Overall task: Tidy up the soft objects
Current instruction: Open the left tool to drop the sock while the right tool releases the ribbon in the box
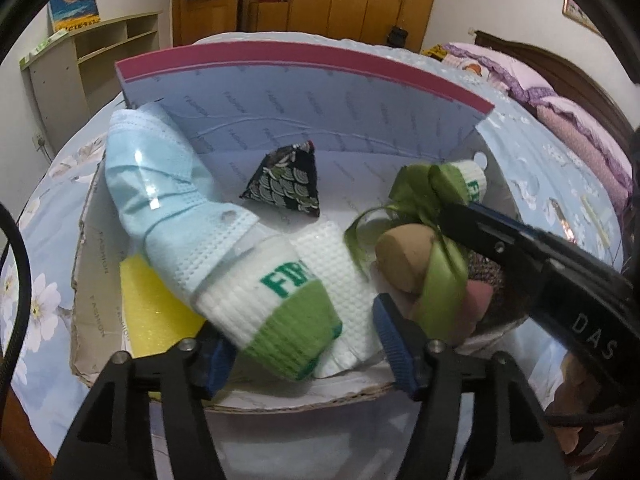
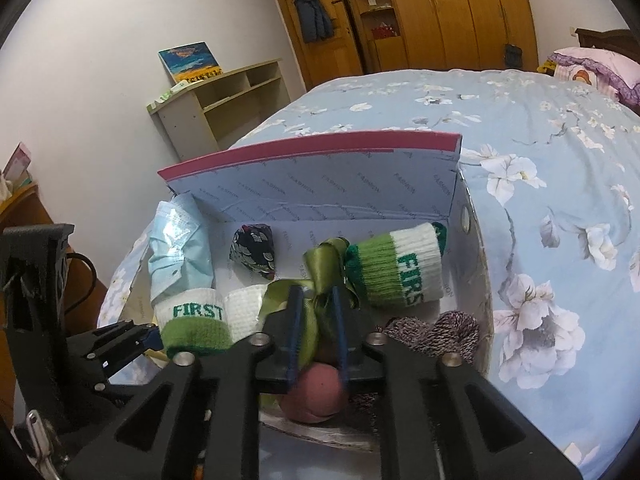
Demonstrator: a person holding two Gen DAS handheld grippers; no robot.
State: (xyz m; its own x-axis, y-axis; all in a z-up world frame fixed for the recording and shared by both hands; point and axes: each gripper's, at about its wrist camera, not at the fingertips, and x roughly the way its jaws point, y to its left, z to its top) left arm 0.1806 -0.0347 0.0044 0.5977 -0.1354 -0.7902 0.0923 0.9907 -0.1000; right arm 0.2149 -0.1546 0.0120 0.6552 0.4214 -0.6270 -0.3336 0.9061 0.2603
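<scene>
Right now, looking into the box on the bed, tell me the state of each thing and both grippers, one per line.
Box: lid open, standing upright at the back.
Near sock: rolled, lying between the open left gripper fingers.
Far sock: rolled, lying loose.
Green ribbon: bunched between the right gripper fingers.
Face masks: wrapped, leaning on the left wall.
Triangular pouch: resting upright.

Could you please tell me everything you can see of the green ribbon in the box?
The green ribbon is a shiny, satin-looking olive-green band tied into a loose bow with looping tails. It lies inside the open box, between the two rolled socks, draped over a tan rounded sponge. The right gripper has its blue pads either side of it, narrowly apart; whether they press on it is unclear.
</scene>
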